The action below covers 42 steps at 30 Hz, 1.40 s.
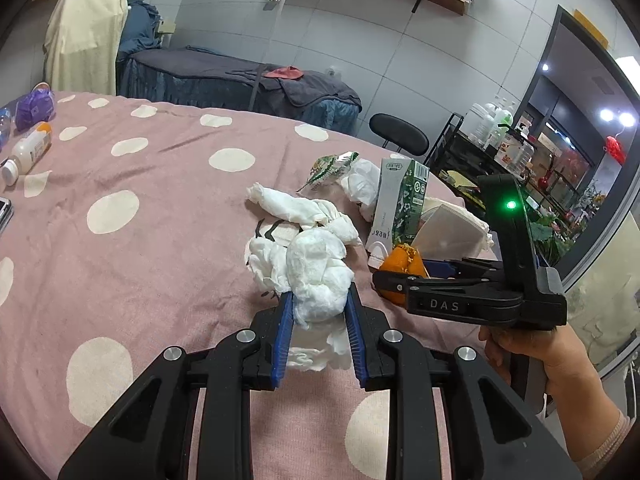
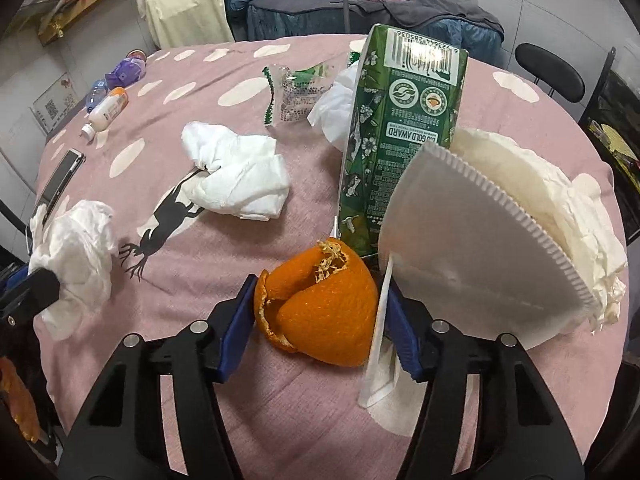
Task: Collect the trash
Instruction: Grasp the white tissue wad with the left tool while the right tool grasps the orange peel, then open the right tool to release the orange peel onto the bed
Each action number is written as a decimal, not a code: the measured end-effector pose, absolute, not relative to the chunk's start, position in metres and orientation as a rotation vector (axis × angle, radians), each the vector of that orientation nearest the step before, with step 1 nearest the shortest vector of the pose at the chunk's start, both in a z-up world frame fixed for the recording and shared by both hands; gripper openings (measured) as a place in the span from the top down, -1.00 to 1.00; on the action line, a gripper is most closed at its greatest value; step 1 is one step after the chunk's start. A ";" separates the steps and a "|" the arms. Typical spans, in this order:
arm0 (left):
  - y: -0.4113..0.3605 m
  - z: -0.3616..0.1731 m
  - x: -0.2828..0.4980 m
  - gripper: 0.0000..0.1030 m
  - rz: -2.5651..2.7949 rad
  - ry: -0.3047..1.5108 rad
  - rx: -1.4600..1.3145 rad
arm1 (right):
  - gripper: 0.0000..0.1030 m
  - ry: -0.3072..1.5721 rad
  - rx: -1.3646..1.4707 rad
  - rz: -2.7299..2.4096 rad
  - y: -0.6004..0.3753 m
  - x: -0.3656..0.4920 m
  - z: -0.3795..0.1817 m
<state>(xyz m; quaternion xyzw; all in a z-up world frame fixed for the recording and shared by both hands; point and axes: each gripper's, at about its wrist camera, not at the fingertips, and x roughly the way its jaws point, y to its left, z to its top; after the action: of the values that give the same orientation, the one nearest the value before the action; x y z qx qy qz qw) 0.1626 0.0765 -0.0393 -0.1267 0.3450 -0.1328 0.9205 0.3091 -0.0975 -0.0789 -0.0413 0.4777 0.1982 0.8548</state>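
Left tool [image 1: 319, 312] pinching a white tissue wad [image 1: 318, 280] between its blue pads, lifted just above the pink dotted desk [image 1: 140, 248]. In the right wrist view, same wad [image 2: 74, 252] at far left, clamped in black fingers.

Right tool [image 2: 318, 320] half spread around an orange peel [image 2: 320, 304] resting on the desk; left pad touching or nearly touching the peel's torn edge, right pad kept off the peel by a thin white strip [image 2: 378, 340]. Hard to say whether the pads are actually pressing yet. A hand [image 1: 532, 348] gripping the right tool's handle at the right edge of the left wrist view.

Just behind the peel, a green carton [image 2: 400, 128] upright, with a white ridged filter [image 2: 472, 256] leaning beside it and crumpled paper [image 2: 560, 200] behind that. Near the desk's middle, another tissue [image 2: 236, 176] lying loose by a black deer print [image 2: 168, 216]. Farther back, a green-and-clear wrapper [image 2: 296, 92] and more white paper [image 2: 332, 112].

At the far left edge, a white bottle [image 2: 106, 110], a purple pack [image 2: 126, 72] and a phone [image 2: 62, 180], well apart from the trash.
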 end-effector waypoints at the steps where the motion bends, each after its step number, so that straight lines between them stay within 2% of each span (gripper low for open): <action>1: 0.076 -0.040 0.161 0.52 -0.275 0.708 -0.259 | -0.07 1.001 -0.079 0.420 -0.099 0.308 -0.078; 8: 0.065 -0.042 0.153 0.52 -0.290 0.710 -0.254 | 0.04 0.957 -0.011 0.457 -0.111 0.285 -0.064; 24: 0.017 -0.040 0.139 0.52 -0.382 0.714 -0.206 | 0.04 0.795 0.088 0.421 -0.169 0.198 -0.025; 35: -0.007 -0.039 0.136 0.52 -0.436 0.720 -0.179 | 0.04 0.846 0.107 0.361 -0.215 0.171 -0.041; 39: -0.013 -0.039 0.135 0.51 -0.446 0.723 -0.175 | -0.01 0.833 0.105 0.359 -0.214 0.170 -0.044; 40: -0.014 -0.039 0.134 0.51 -0.448 0.724 -0.175 | -0.12 0.841 0.122 0.361 -0.215 0.172 -0.045; 42: -0.015 -0.039 0.133 0.51 -0.448 0.722 -0.172 | -0.17 0.855 0.159 0.378 -0.217 0.174 -0.047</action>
<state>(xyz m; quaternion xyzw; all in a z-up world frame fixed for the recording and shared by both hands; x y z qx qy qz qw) 0.1332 -0.0154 -0.0389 -0.0836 0.3500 -0.2170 0.9074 0.1744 -0.2169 -0.0467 0.0768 0.4116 0.1820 0.8897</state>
